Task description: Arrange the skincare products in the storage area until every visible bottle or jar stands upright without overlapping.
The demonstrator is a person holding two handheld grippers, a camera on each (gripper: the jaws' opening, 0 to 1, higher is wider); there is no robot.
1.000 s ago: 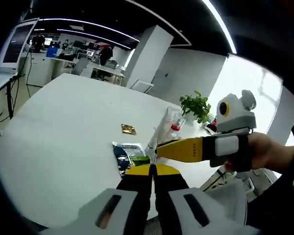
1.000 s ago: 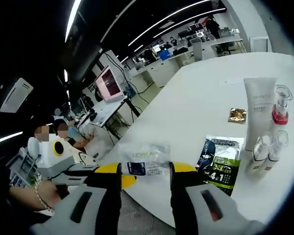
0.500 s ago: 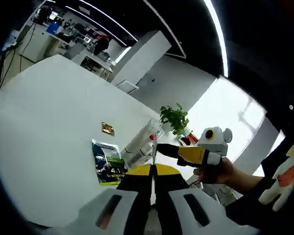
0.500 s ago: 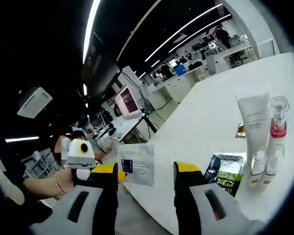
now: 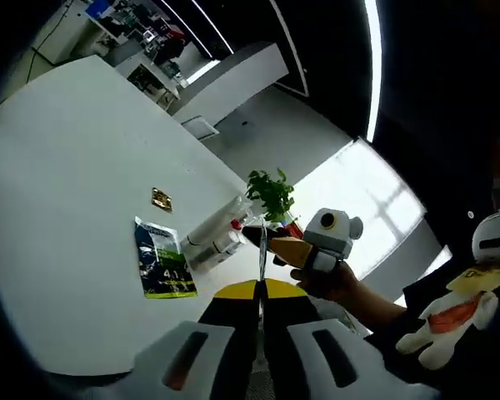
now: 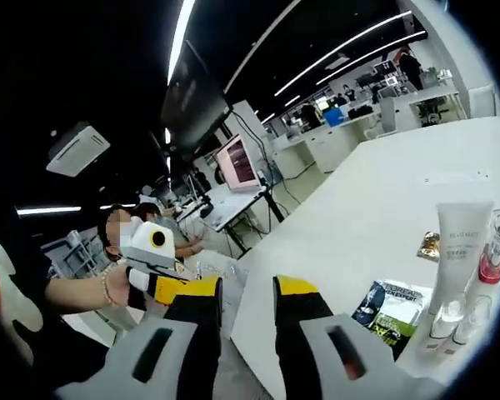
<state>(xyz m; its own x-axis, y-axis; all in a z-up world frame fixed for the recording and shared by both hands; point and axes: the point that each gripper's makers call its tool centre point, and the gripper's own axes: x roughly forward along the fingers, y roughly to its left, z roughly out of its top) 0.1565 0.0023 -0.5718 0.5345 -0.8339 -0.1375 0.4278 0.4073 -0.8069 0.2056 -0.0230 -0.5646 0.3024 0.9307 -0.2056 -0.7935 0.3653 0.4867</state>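
We see the left gripper [image 5: 261, 293] low in the left gripper view with its yellow-tipped jaws pressed together, pinching a thin clear sachet [image 5: 262, 250] that rises edge-on from between them. Right gripper [image 5: 293, 252] comes in from the right of that view, held by a hand [image 5: 337, 283], its yellow tip just beside the sachet's upper edge. On the white surface [image 5: 67, 167] beyond we note a green and dark sachet pack [image 5: 160, 268] lying flat, a small gold packet [image 5: 161, 199] farther off, and a white tube [image 5: 207, 229] with small bottles beside it, too small to tell if they touch. A potted plant [image 5: 269, 190] sits at the far right edge of the surface, and a plush toy [image 5: 450, 312] is at the far right. In the right gripper view the right gripper [image 6: 247, 290] has its jaws slightly apart with nothing clearly between them; the clear sachet [image 6: 221, 268] shows just above the left jaw, and we cannot tell if it touches. The left gripper [image 6: 162, 279] enters from the left, held by a hand [image 6: 117, 283]. To the right on the surface [image 6: 358, 208] the white tube [image 6: 460, 242] stands upright, a red-based bottle [image 6: 493, 250] just right of it, two clear bottles [image 6: 458, 321] near the surface edge, the green sachet pack [image 6: 392, 308] flat left of them, and the gold packet [image 6: 429, 244] left of the tube.
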